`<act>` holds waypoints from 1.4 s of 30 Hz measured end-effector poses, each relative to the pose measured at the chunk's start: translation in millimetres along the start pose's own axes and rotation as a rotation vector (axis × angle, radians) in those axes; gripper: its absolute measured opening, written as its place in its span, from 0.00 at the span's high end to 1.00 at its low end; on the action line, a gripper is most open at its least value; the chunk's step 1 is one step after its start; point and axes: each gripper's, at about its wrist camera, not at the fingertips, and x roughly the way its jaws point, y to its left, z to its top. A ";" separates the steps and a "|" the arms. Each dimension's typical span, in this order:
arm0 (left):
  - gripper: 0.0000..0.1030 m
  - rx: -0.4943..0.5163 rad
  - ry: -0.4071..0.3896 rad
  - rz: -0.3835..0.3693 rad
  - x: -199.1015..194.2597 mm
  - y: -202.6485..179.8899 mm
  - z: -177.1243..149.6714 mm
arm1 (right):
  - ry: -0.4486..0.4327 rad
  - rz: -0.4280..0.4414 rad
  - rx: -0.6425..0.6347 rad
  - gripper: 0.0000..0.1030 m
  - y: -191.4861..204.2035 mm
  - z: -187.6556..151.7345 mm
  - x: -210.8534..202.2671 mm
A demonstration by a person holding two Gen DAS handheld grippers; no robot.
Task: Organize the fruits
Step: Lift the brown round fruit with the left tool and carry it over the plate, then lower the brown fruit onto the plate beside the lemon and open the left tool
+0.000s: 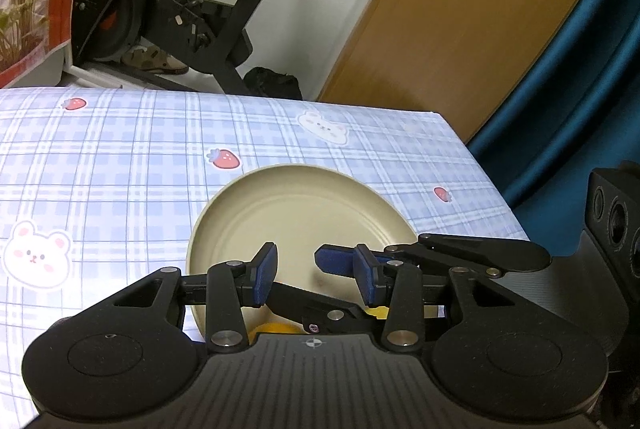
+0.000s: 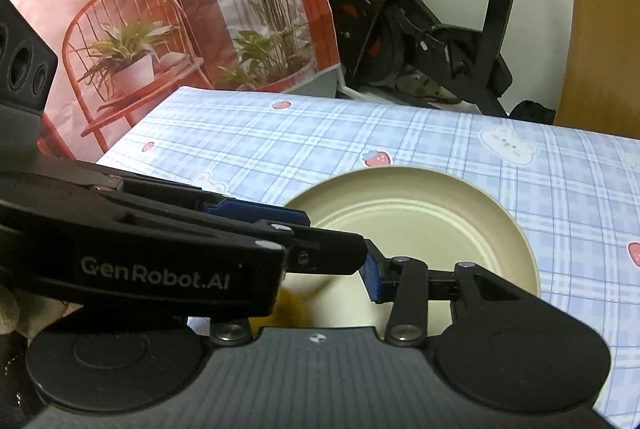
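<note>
Left gripper (image 1: 316, 279) is spread wide over the near edge of the cream plate (image 1: 296, 205), nothing between its blue pads (image 1: 266, 279). Right gripper (image 2: 320, 261): only its right pad (image 2: 372, 279) shows in its own view. The left gripper's body crosses in front and hides the other finger. In the left view the right gripper's finger comes in from the right with its pad (image 1: 334, 259) between the left gripper's pads. Cannot tell whether the right gripper is spread or pinching.

Yellow fruit (image 1: 276, 329): only slivers visible, low at the near rim of the plate, under the crossed fingers. In the right view it's a blurred orange-yellow patch (image 2: 294, 303) at the plate's near-left edge. Can't tell if either gripper touches it, nor what kind of fruit it is.

Plate sits on the blue checked worktop (image 1: 120, 157), toward its right side. Exercise bike (image 1: 192, 13) stands beyond the far edge.
</note>
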 end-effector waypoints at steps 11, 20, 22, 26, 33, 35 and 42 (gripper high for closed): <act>0.51 0.043 -0.061 0.073 -24.8 -8.1 -7.2 | -0.017 -0.044 0.017 0.53 3.4 -2.2 -15.2; 0.46 0.061 -0.110 0.148 -65.4 -12.4 -20.4 | -0.054 -0.087 -0.006 0.52 10.8 -11.2 -45.7; 0.46 0.064 -0.121 0.163 -74.9 -12.1 -24.5 | -0.060 -0.091 -0.010 0.52 13.8 -14.8 -52.1; 0.46 0.066 -0.145 0.197 -93.8 -14.4 -33.1 | -0.078 -0.098 -0.007 0.52 19.5 -19.9 -64.8; 0.46 0.083 -0.182 0.254 -121.5 -20.8 -45.2 | -0.101 -0.072 -0.010 0.51 34.3 -31.7 -85.7; 0.46 0.088 -0.194 0.267 -127.8 -23.6 -48.2 | -0.105 -0.059 -0.004 0.51 38.9 -35.3 -90.8; 0.46 0.100 -0.248 0.289 -147.0 -34.3 -64.1 | -0.127 -0.033 -0.005 0.43 55.3 -44.8 -105.0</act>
